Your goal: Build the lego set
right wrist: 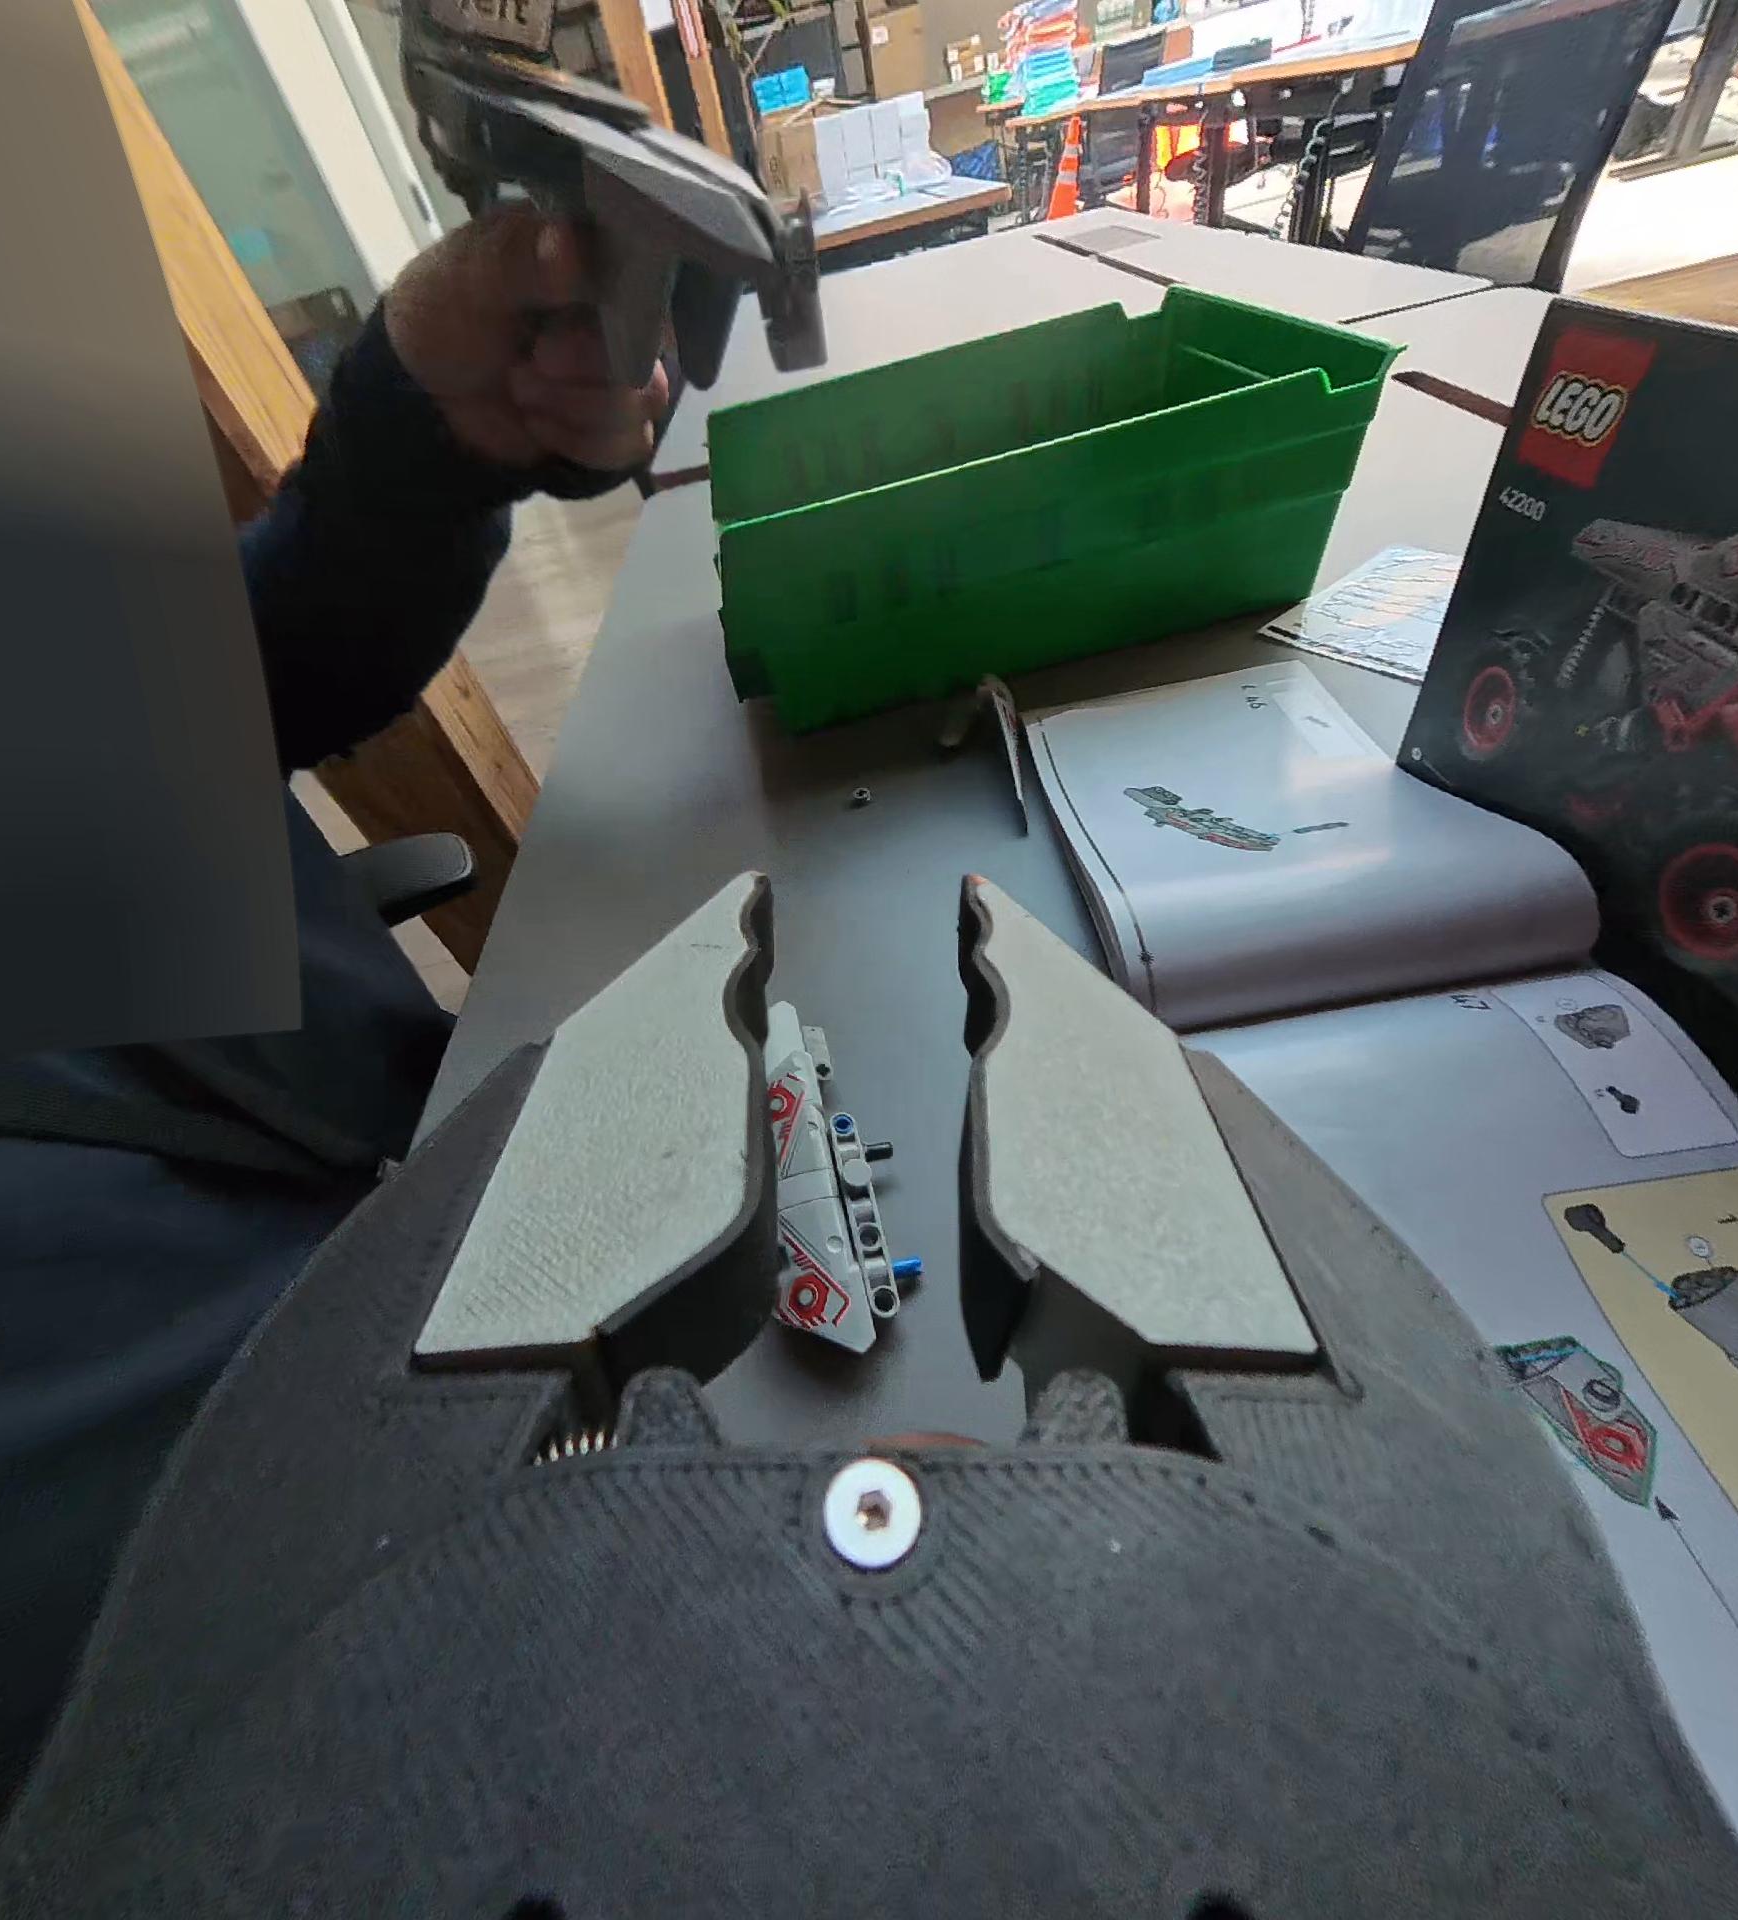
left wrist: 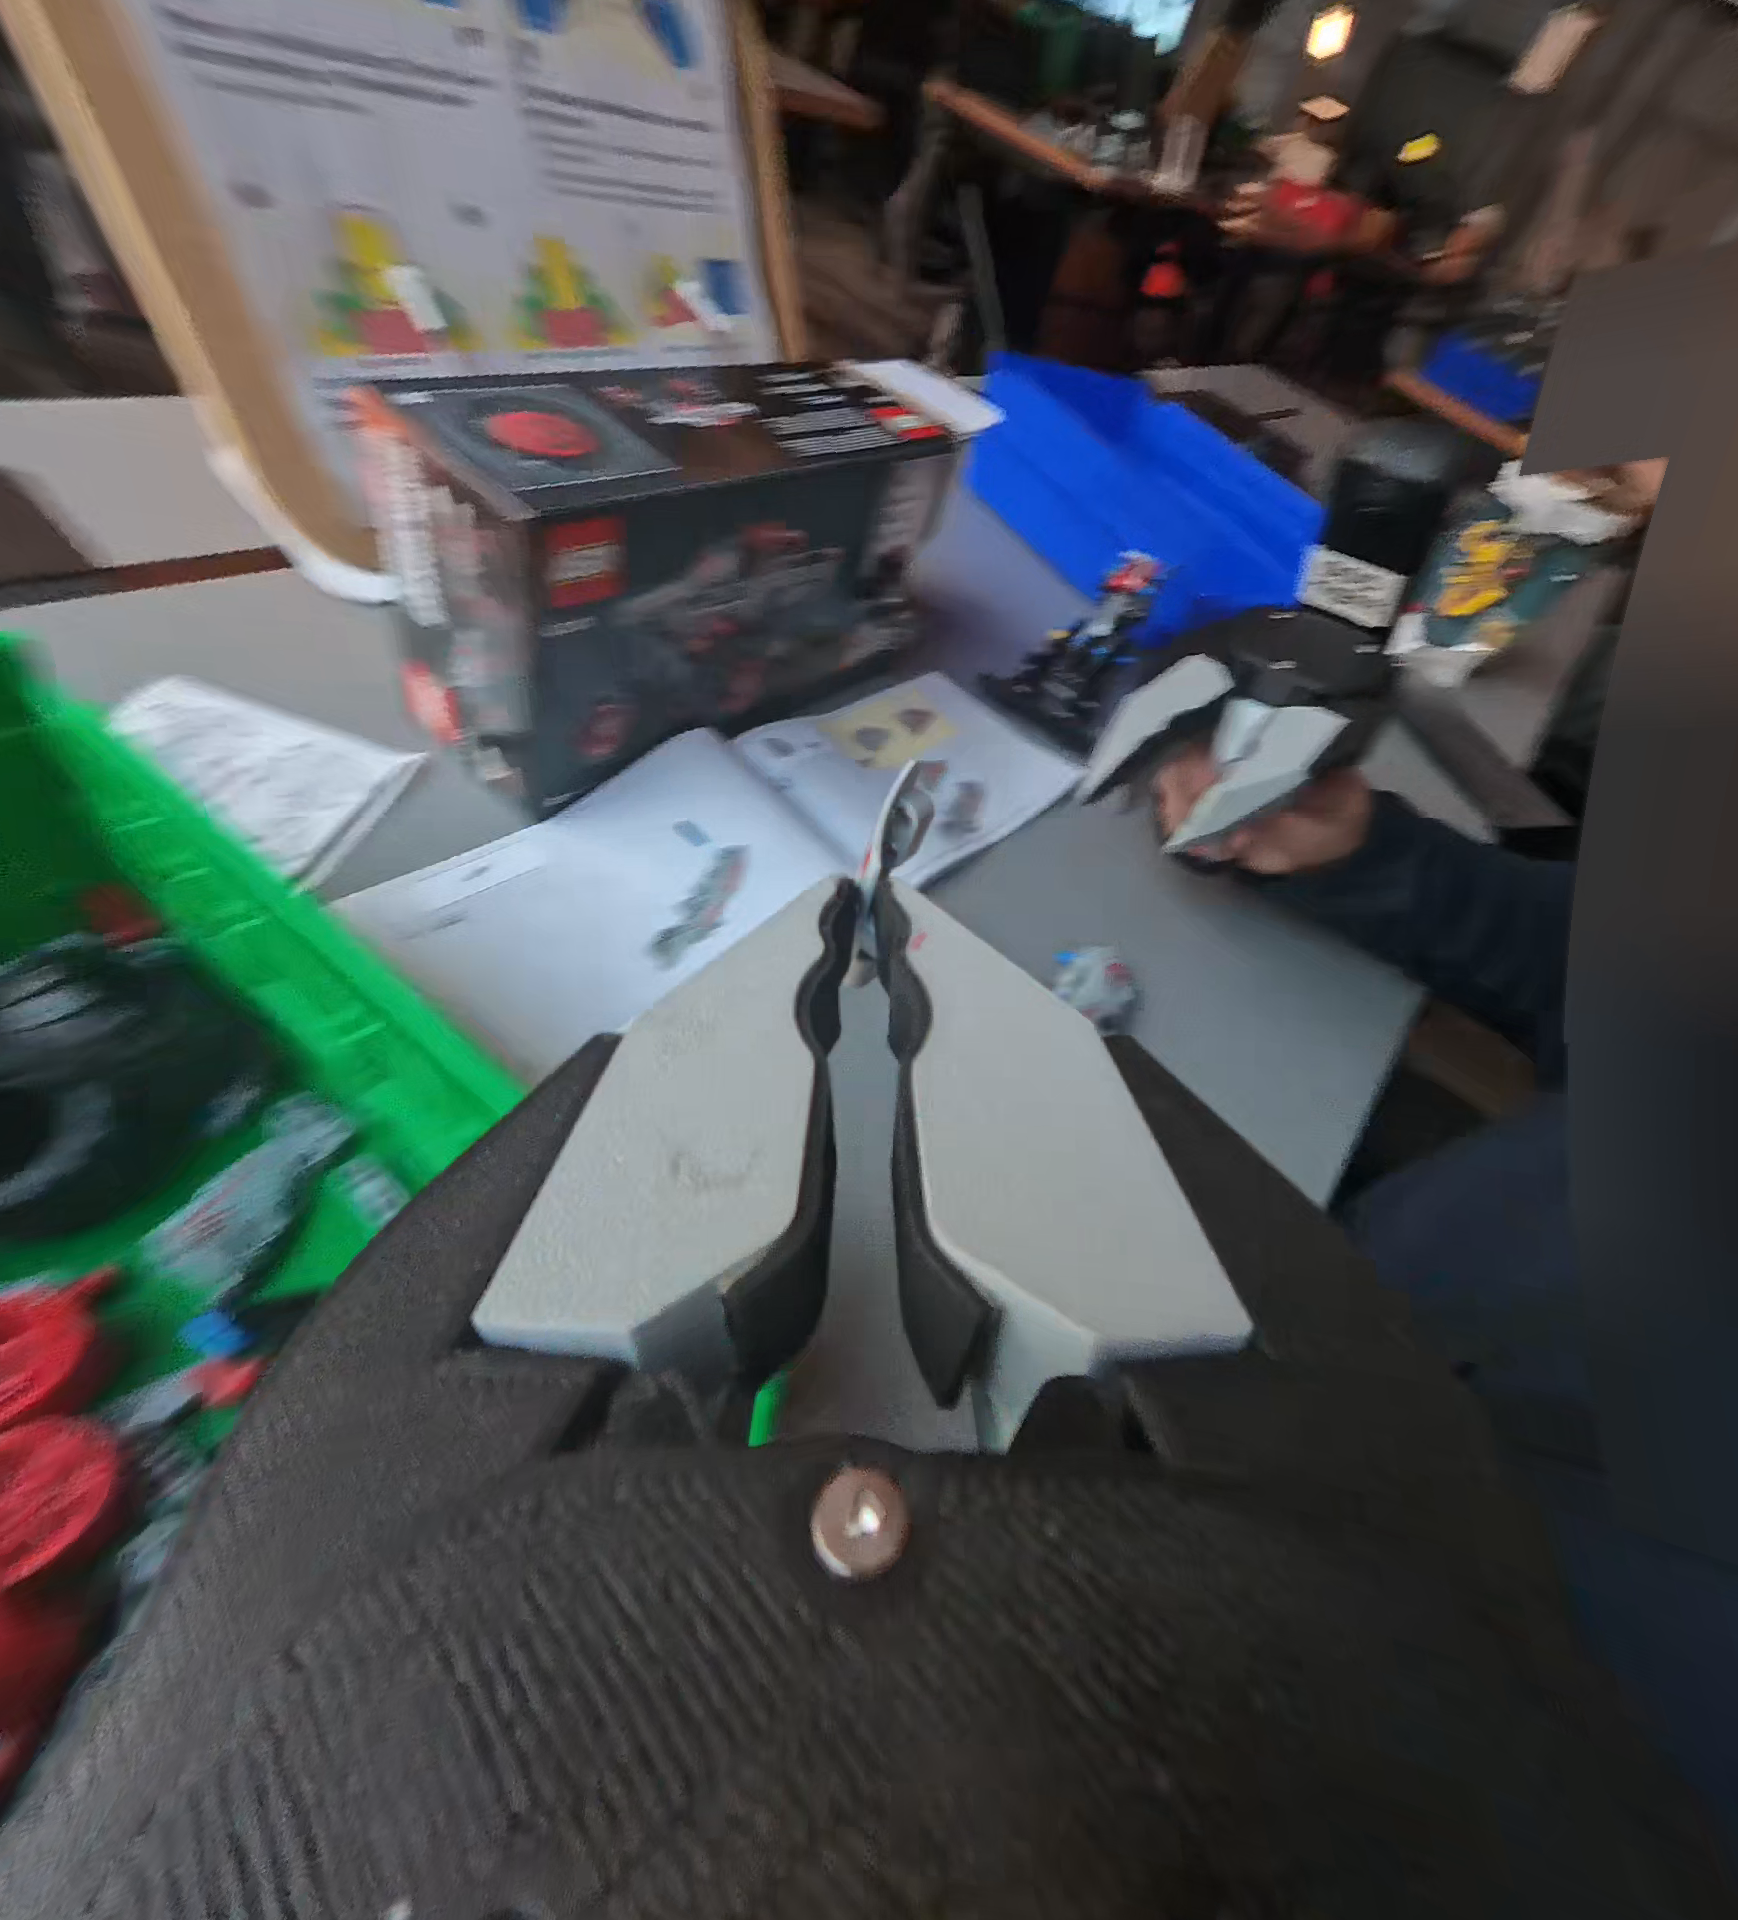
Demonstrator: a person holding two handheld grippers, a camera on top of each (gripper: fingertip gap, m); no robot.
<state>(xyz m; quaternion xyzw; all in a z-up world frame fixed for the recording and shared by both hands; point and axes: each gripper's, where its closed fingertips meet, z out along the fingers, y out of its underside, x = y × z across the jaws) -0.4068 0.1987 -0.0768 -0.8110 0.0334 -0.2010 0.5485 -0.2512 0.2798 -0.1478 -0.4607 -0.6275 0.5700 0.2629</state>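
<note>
My left gripper (left wrist: 870, 906) is shut on a thin white and grey lego piece with red marks (left wrist: 896, 821) that sticks out past its fingertips. In the right wrist view it is held up in the air (right wrist: 792, 301), above and left of the green bin. My right gripper (right wrist: 865, 904) is open and low over the dark table. A small grey lego assembly with red-printed panels and blue pins (right wrist: 829, 1195) lies on the table between its fingers, close to the left finger. That assembly (left wrist: 1093, 982) and the right gripper (left wrist: 1208, 769) also show in the left wrist view.
A green bin (right wrist: 1041, 561) stands at the table's far side; it holds red wheels and black tyres (left wrist: 13, 1351). An open instruction booklet (right wrist: 1260, 831) lies right of the grippers, the lego box (right wrist: 1654, 675) behind it. A small black part (right wrist: 860, 797) lies loose. A blue bin (left wrist: 1125, 499) stands farther off.
</note>
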